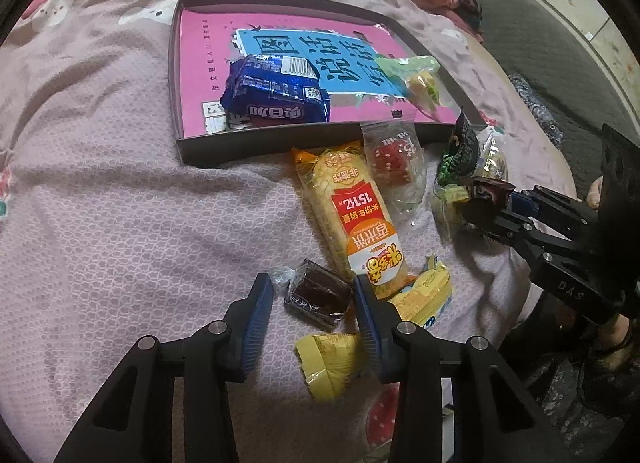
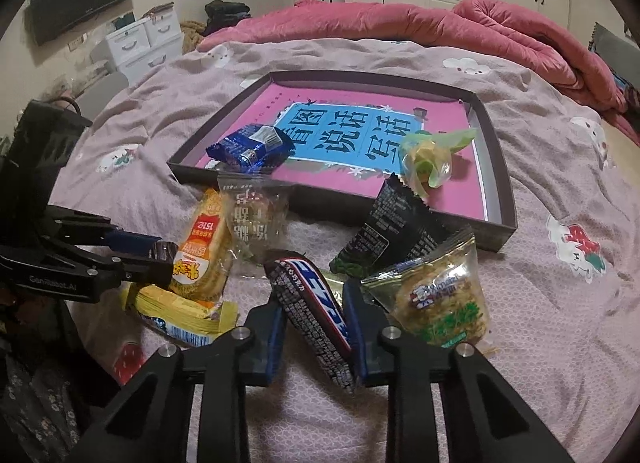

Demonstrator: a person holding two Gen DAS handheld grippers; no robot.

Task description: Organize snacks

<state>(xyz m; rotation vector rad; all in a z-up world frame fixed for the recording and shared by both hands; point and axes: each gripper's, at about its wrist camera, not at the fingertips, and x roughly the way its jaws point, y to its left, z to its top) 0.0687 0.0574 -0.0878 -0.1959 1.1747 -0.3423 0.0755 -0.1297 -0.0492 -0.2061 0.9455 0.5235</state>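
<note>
The right gripper (image 2: 316,327) is clenched on a dark chocolate bar (image 2: 310,313), which stands slanted between its fingers (image 2: 276,327) and looks caught near its middle. I'd worry about that slick wrapper: held at a tilt, the bar could swivel or slide out on the way up. It also leans against the clear packet of green-flecked crackers (image 2: 442,309) and a black snack packet (image 2: 390,227), so lifting may drag or topple those.

The left gripper (image 1: 314,303) straddles a small dark wrapped square (image 1: 318,297) lying on the bedspread (image 1: 120,203). One finger (image 1: 370,303) looks to be against its right edge, but a gap shows on the left side, so I judge it not yet gripped. The risk there is that the right finger also sits against the long orange rice-cracker pack (image 1: 352,215) and a yellow packet (image 1: 424,295), and could pinch them along with the square. The soft bedding may let the little piece tip or sink away instead of seating between the pads.

The shallow dark tray (image 2: 496,183) lies further up the bed, lined with a pink and blue book cover. It holds only a blue wrapped snack (image 2: 250,147) near its left front and a green-and-yellow sweet bag (image 2: 430,161) toward the right. Everything else lies heaped on the bedspread just in front of its near wall.
</note>
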